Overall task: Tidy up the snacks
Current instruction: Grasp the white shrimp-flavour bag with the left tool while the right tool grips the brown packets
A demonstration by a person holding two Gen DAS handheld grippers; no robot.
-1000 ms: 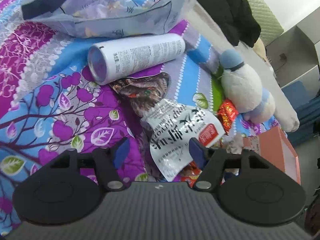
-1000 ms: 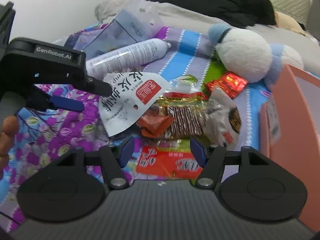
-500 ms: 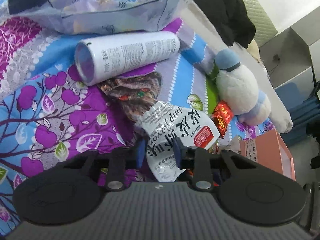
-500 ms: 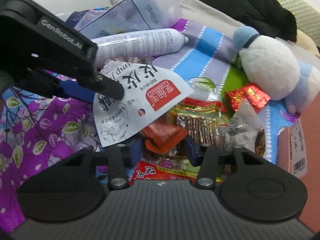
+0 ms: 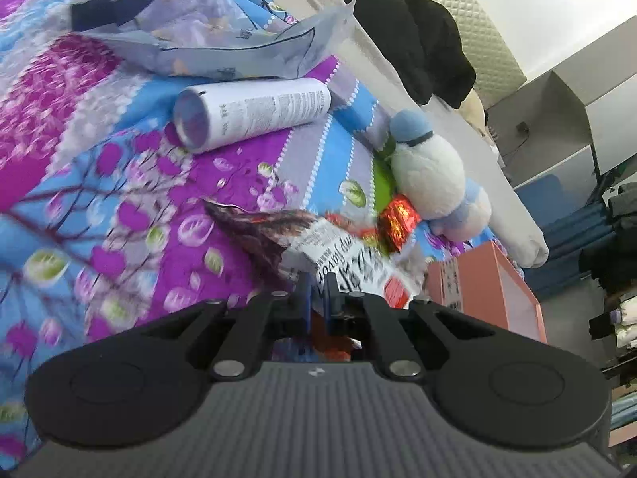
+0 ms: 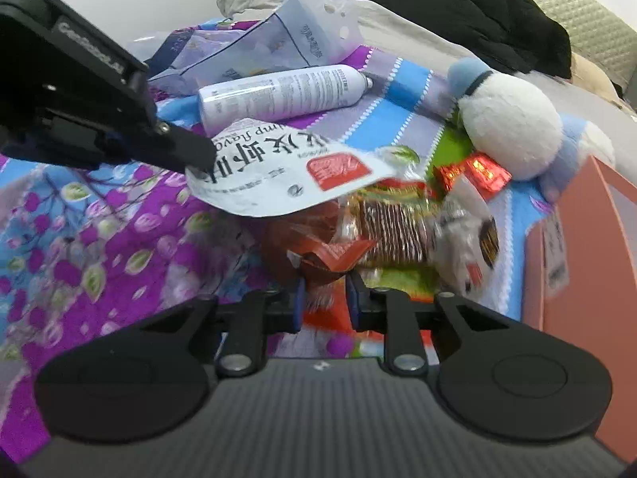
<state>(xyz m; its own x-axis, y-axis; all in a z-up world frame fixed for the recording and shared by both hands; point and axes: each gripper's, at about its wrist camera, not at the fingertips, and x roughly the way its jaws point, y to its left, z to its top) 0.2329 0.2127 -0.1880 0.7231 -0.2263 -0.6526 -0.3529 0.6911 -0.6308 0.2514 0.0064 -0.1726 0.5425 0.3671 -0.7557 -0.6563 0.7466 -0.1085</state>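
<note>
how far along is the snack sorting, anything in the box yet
Nothing looks sorted yet: what shows of the orange box holds no snack. In hand: the left tool has just closed on the white shrimp-flavour bag, and the right tool has been closing on an orange-red packet. Left: the red foil candy, the brown striped pack and the rest of the pile.

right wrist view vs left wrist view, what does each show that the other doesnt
Only the right wrist view shows the left gripper from outside, shut on the white shrimp snack bag, and the right gripper closed on an orange packet. Only the left wrist view shows the brown patterned wrapper and the grey cabinet. Both show the white spray can, plush toy and orange box.
</note>
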